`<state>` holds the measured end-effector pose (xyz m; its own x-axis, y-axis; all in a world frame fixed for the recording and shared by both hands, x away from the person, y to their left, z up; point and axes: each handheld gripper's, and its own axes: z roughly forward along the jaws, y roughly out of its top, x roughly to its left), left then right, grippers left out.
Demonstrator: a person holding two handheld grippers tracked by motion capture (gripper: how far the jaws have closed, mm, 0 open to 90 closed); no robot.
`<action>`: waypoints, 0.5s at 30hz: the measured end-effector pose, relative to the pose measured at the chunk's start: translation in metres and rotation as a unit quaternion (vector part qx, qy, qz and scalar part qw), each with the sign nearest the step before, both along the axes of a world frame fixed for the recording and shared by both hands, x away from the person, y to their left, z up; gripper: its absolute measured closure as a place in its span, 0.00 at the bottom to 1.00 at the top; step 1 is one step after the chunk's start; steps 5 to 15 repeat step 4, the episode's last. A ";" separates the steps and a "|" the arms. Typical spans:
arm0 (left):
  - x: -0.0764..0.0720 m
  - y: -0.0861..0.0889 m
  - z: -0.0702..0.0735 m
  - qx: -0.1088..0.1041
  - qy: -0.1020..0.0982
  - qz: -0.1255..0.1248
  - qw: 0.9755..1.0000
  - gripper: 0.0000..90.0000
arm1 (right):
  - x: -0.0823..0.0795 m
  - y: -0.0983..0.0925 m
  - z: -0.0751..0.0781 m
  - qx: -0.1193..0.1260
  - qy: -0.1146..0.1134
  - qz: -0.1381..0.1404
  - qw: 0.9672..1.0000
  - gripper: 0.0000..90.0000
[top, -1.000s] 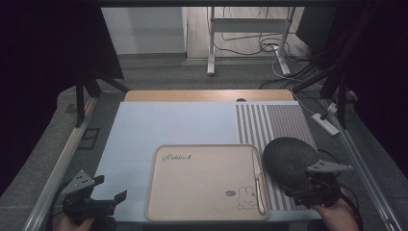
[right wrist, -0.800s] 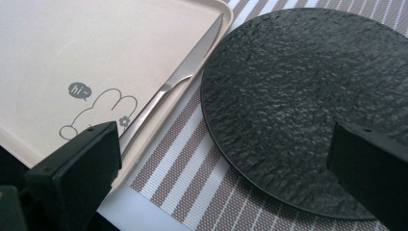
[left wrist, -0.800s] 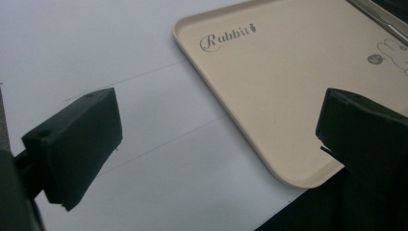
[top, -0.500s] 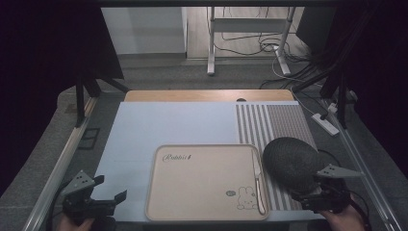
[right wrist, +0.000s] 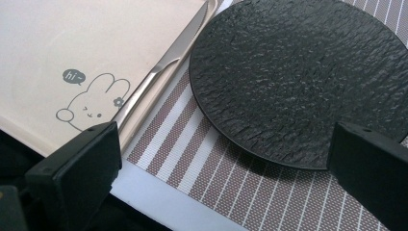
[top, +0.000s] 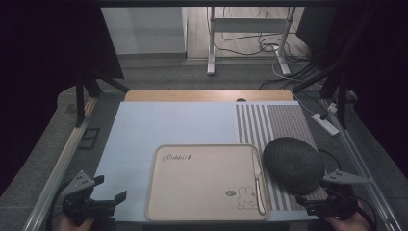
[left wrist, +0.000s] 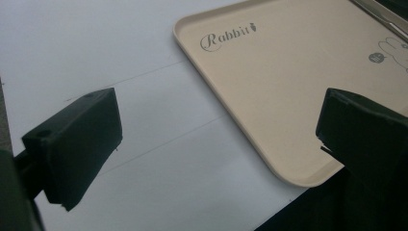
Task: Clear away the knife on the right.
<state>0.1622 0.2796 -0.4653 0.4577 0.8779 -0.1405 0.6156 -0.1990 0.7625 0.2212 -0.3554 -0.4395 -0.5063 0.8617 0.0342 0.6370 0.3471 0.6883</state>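
The right gripper (right wrist: 226, 163) stands wide open and empty, its jaws spread to either side of the near edge of a black plate (right wrist: 298, 77), which lies just ahead of it on the striped placemat (right wrist: 192, 159). In the high view the same plate (top: 293, 164) sits directly in front of that gripper (top: 327, 204), apart from it.

The plate looks like rough slate or textured stoneware (so probably heavy for its size, stiff, and liable to chip if dropped), and its matte surface should give the pads decent friction. It lies flat, so the only hold is the thin rim nearest the jaws; whether that rim lifts clear of the mat enough for a lower jaw to slip under is hard to tell from here.

Off to the jaws' left, a table knife (right wrist: 163, 62) rests along the edge of the beige tray (right wrist: 72, 43), close beside the plate; a sliding grab could nudge it.

The left gripper (left wrist: 216, 144) is also open and empty, hovering over the bare table with the tray's corner (left wrist: 298, 173) between its jaws.
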 end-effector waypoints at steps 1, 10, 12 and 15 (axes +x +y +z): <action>0.000 0.000 0.000 0.000 0.000 0.000 1.000 0.03 | 0.000 0.000 0.000 -0.001 0.002 0.001 1.000 0.00; 0.001 0.000 0.000 -0.003 0.002 -0.001 1.000 0.03 | 0.002 0.003 -0.002 -0.014 0.005 0.006 1.000 0.00; 0.001 0.000 0.000 -0.003 0.002 -0.001 1.000 0.03 | 0.002 0.003 -0.002 -0.014 0.005 0.006 1.000 0.00; 0.001 0.000 0.000 -0.003 0.002 -0.001 1.000 0.03 | 0.002 0.003 -0.002 -0.014 0.005 0.006 1.000 0.00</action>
